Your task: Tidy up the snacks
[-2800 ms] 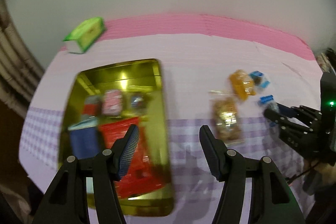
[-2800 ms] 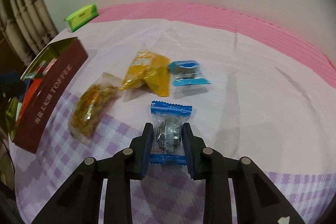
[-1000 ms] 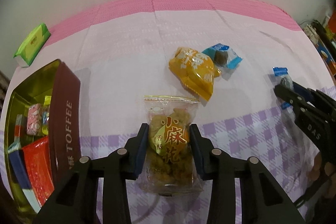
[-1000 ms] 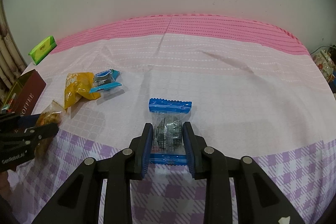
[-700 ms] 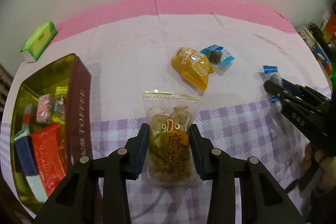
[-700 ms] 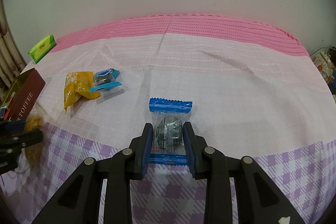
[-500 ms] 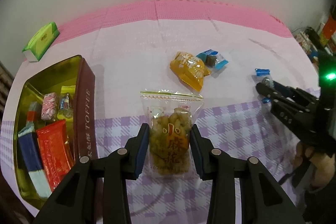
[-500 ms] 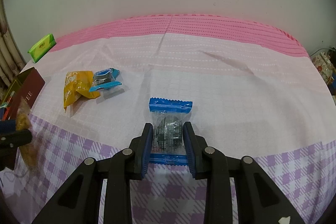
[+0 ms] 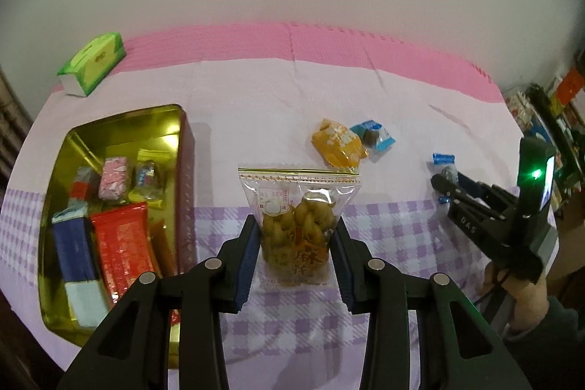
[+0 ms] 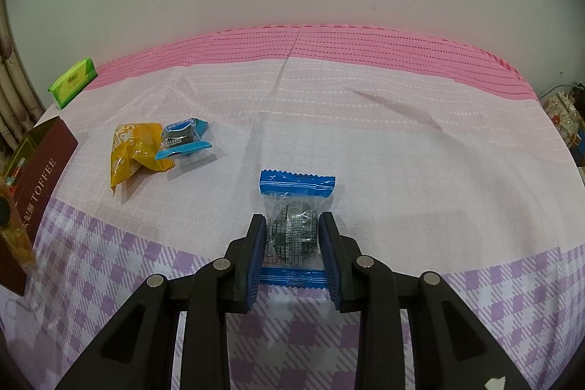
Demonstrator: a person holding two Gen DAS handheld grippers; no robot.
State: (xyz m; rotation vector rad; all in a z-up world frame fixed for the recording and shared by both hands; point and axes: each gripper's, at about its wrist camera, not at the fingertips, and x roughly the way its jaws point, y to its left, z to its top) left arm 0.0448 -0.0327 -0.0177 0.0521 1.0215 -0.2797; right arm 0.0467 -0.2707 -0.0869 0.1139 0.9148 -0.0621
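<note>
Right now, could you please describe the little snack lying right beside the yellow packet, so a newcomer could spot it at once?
On the pink and purple tablecloth, look past the gold toffee tin toward the middle, where two packets lie touching. Beside the crumpled yellow packet sits the blue-edged wrapper, clear in the middle with a dark sweet inside. Its near twin is clamped in the right gripper; this one lies loose.

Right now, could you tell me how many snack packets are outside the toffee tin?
4: the fried-twist bag in the left gripper, the foil-ball candy in the right gripper, and the yellow packet and blue-wrapped chocolate on the tablecloth.
</note>
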